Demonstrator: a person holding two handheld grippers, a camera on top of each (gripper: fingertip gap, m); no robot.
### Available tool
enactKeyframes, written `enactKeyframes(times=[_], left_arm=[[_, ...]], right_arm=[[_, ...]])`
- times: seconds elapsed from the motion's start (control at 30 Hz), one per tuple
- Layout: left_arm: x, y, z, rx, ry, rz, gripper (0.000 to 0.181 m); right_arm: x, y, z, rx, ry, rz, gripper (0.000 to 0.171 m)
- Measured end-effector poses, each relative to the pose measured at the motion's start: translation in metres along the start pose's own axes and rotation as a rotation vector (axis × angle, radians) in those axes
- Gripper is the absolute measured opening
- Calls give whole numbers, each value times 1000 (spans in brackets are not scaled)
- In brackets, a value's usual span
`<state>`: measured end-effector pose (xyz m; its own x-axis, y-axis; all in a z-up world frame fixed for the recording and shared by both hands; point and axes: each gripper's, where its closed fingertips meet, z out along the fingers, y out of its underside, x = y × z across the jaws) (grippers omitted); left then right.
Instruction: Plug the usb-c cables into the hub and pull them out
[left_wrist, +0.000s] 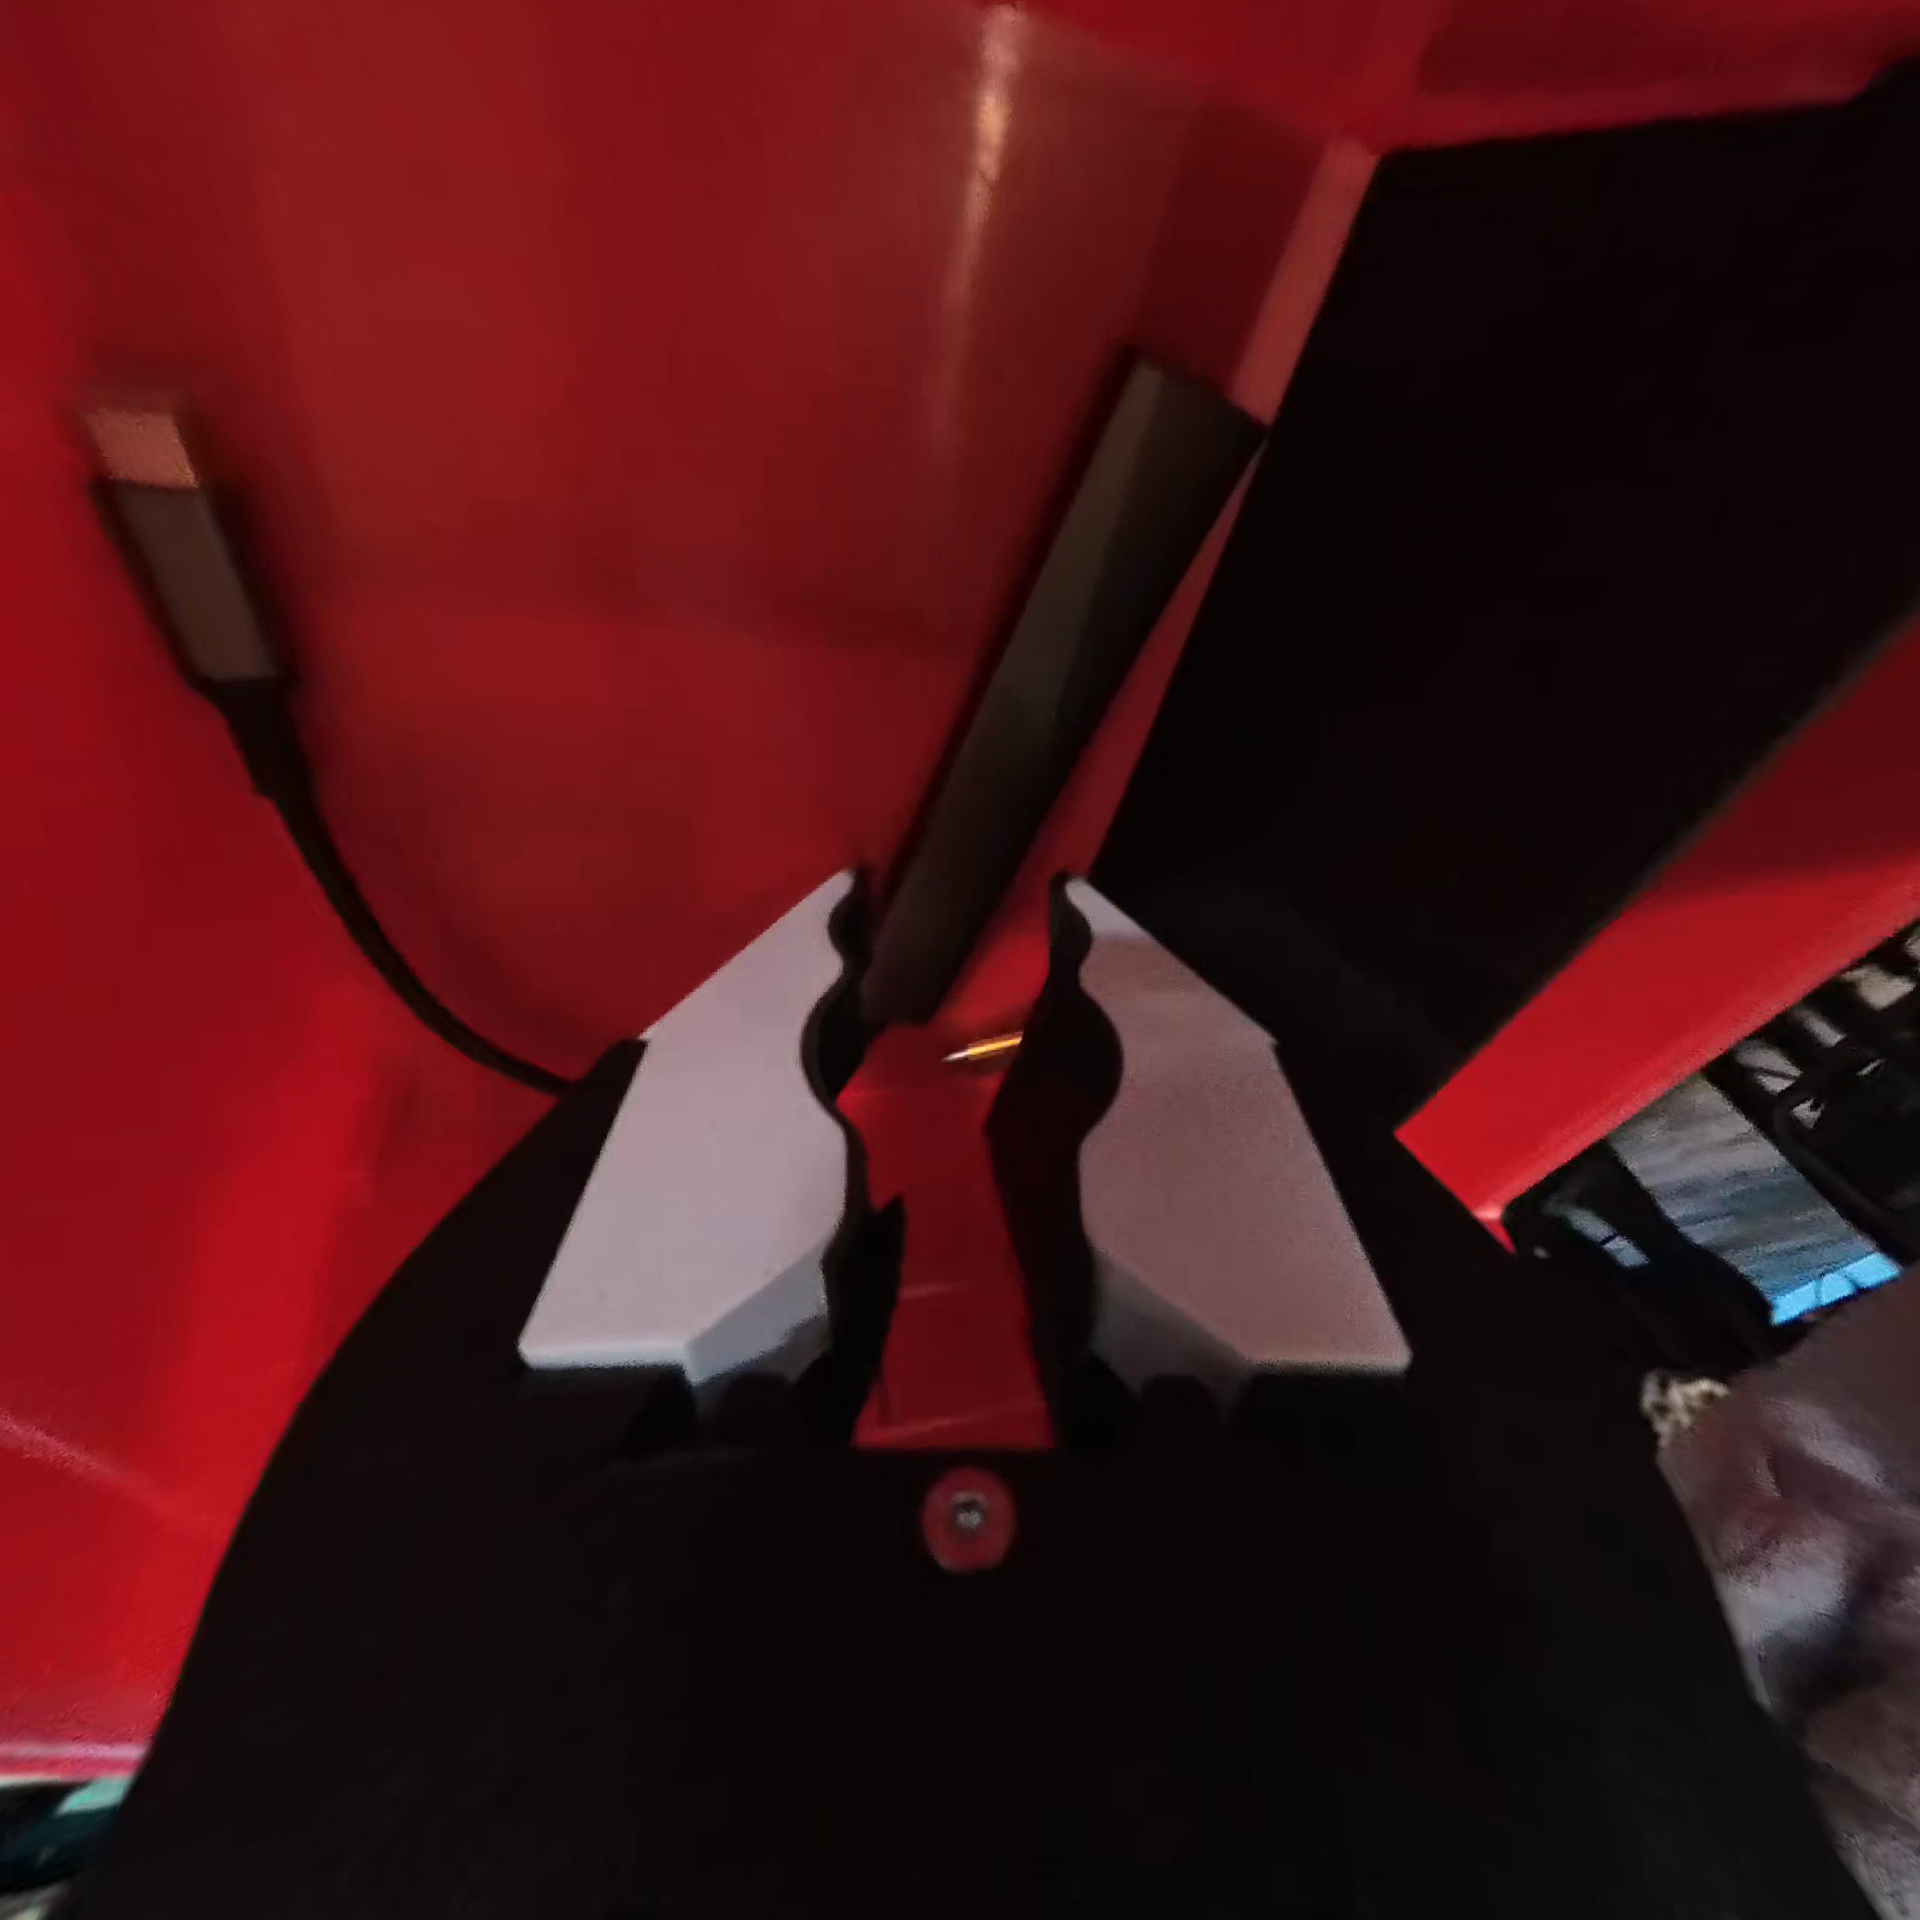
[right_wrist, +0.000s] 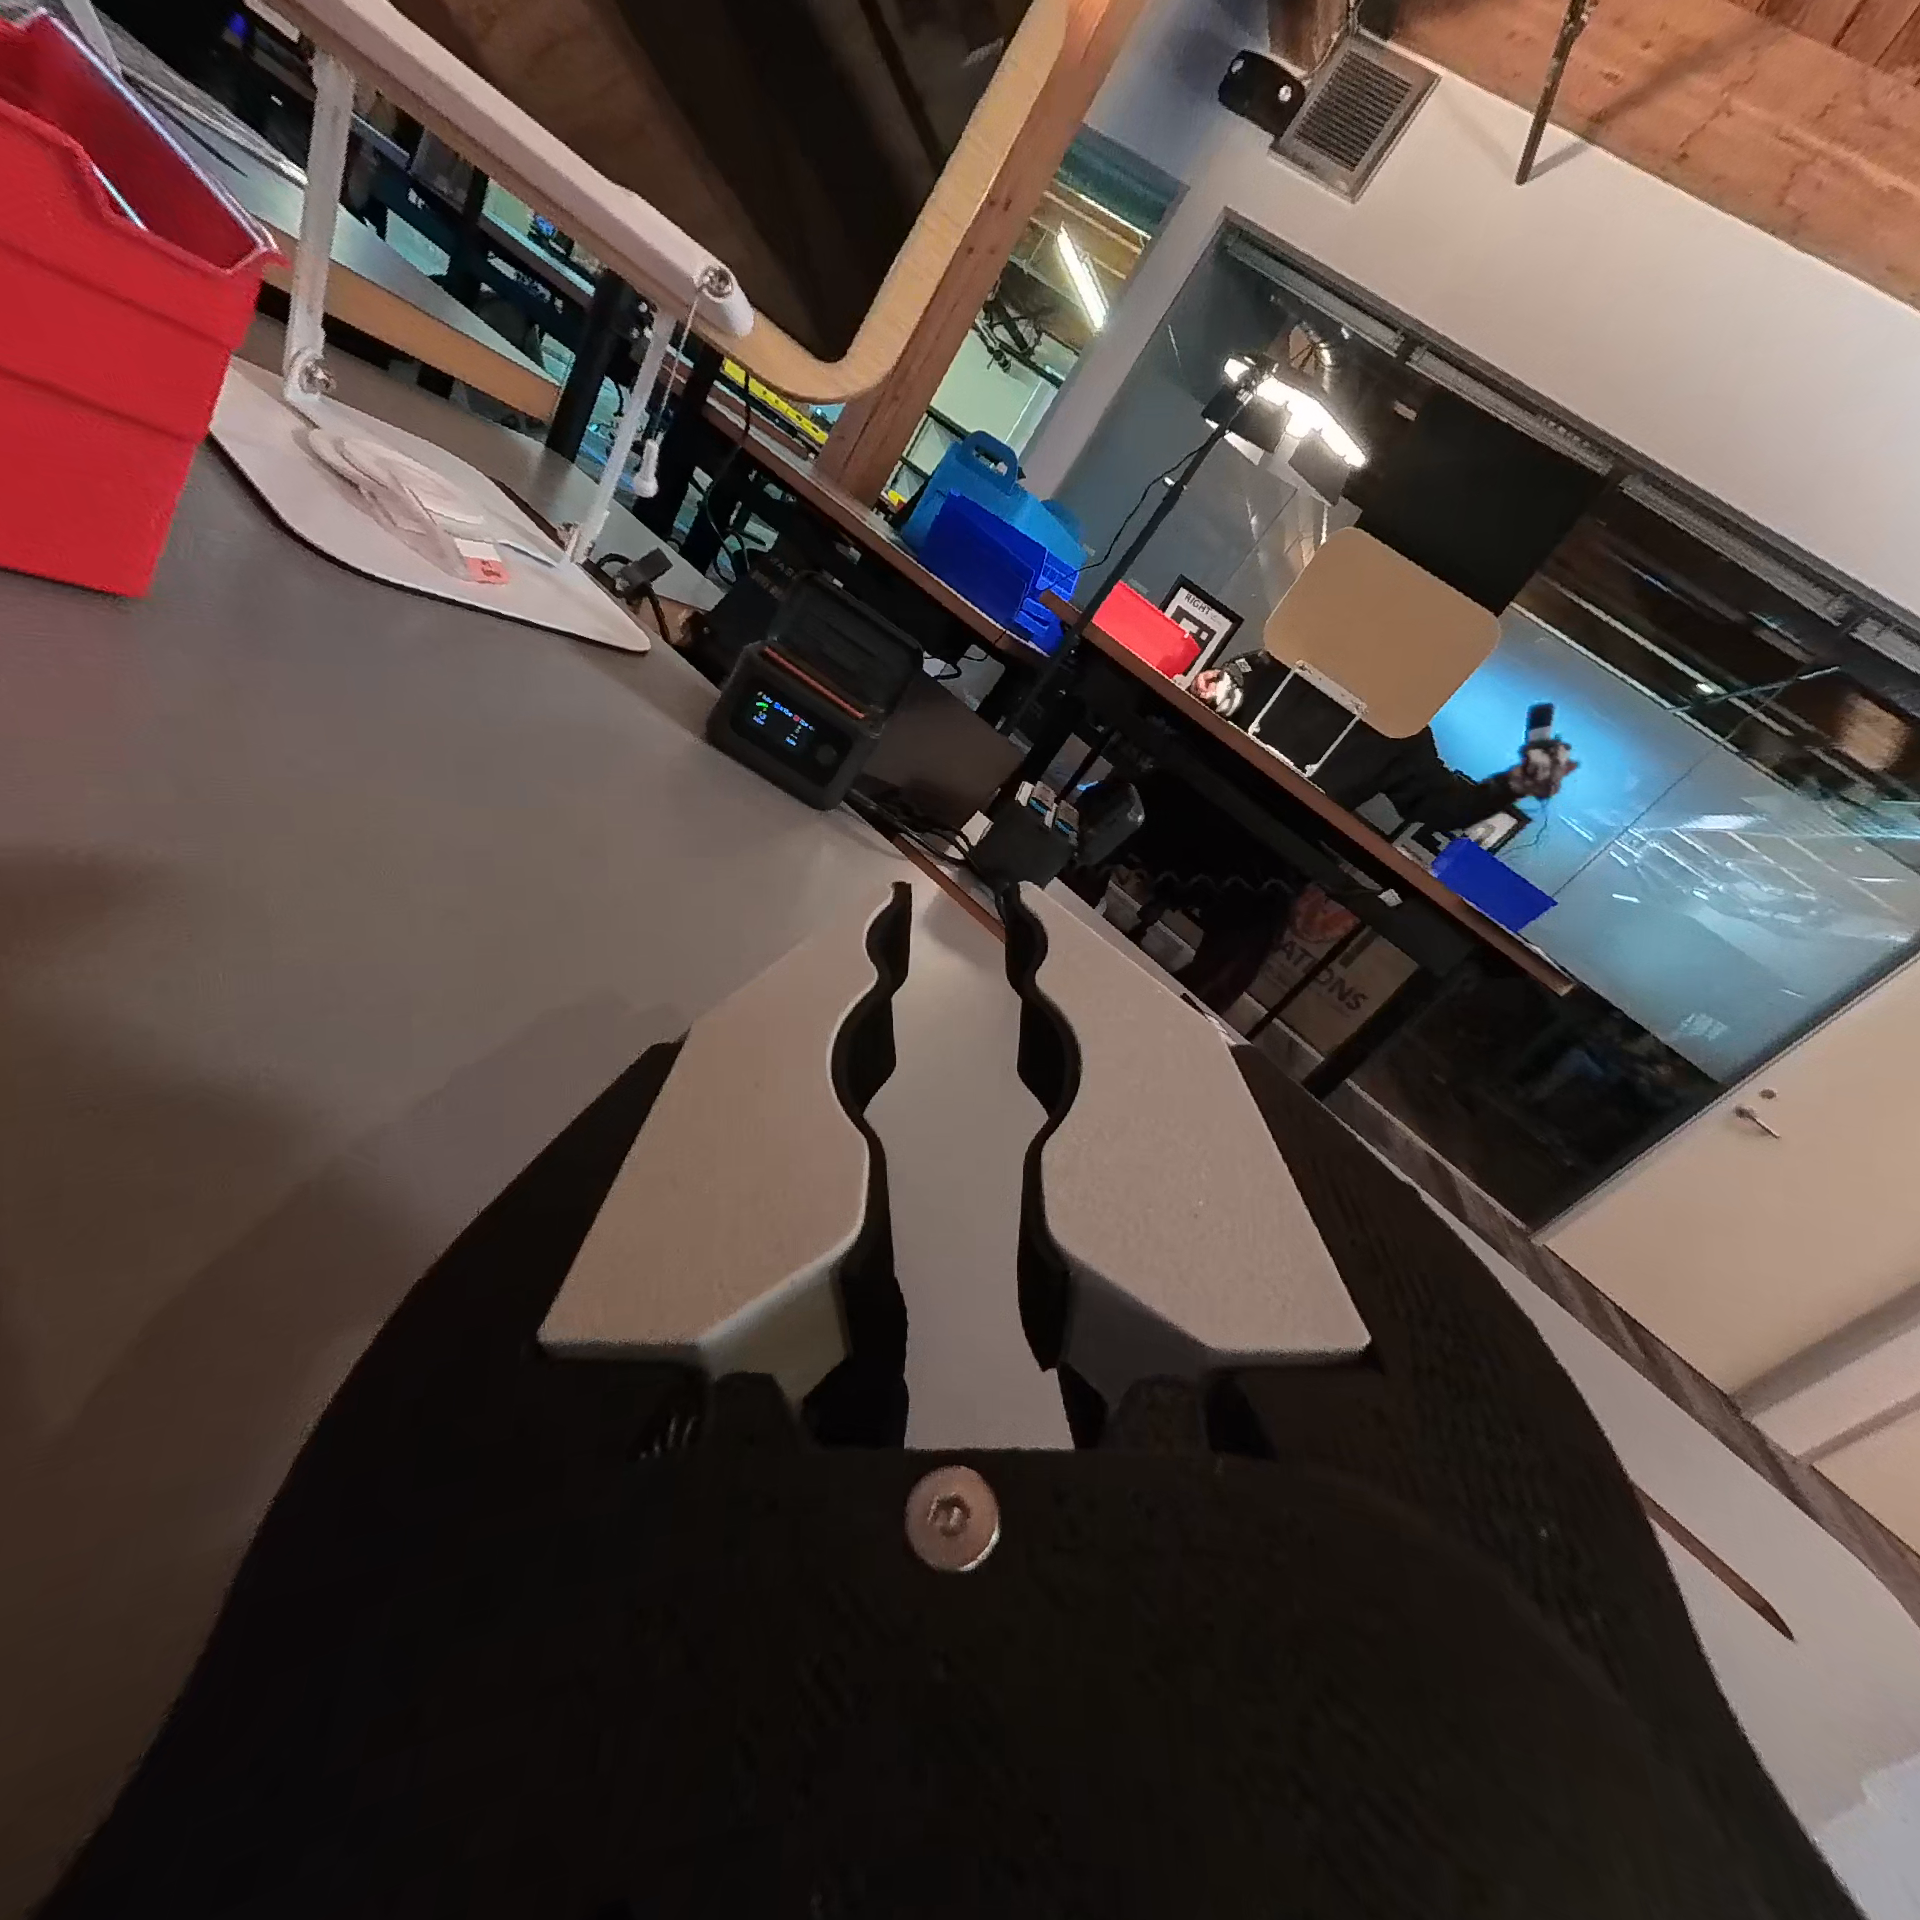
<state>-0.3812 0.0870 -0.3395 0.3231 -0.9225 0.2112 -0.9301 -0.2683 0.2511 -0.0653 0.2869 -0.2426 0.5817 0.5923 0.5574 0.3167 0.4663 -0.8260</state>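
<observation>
In the left wrist view I look down into a red bin (left_wrist: 623, 416). A long dark hub (left_wrist: 1070, 665) lies slanted on the bin floor. Its near end sits between the tips of my left gripper (left_wrist: 956, 904), against the left finger; the jaws stand open around it. A dark cable (left_wrist: 343, 883) runs from behind the left finger to a grey plug with a metal tip (left_wrist: 177, 551) at the far left. A small brass-coloured tip (left_wrist: 982, 1049) shows between the fingers. My right gripper (right_wrist: 956, 904) is empty over the grey table (right_wrist: 364, 883), jaws slightly apart.
A large black shape (left_wrist: 1507, 520) fills the right side of the bin. In the right wrist view the red bin (right_wrist: 104, 364) stands at the far left, beside a white stand on a white mat (right_wrist: 436, 530). A dark power unit (right_wrist: 821, 707) sits at the table's far edge. One gripper's finger ends stand about 40 cm off the other's. To the dark power unit (right_wrist: 821, 707): right tips about 25 cm, left tips about 35 cm.
</observation>
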Motion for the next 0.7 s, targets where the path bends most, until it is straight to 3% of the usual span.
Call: enactKeyframes(times=[0.03, 0.2, 0.37, 0.57, 0.7], left_arm=[[-1, 0, 0, -4, -11, 12, 32], [-10, 0, 1, -13, -119, 82, 33], [-38, -2, -9, 56, -326, 23, 35], [-25, -6, -1, 91, -253, 99, 37], [-30, -6, -2, 81, -268, 114, 27]], right_arm=[[0, 0, 0, 0, -2, 0, 17], [-2, 0, 1, -1, -9, -6, 17], [-4, -1, 1, -3, -16, -11, 17], [-8, -1, 2, -8, -31, -31, 16], [-10, 0, 2, -13, -37, -40, 16]])
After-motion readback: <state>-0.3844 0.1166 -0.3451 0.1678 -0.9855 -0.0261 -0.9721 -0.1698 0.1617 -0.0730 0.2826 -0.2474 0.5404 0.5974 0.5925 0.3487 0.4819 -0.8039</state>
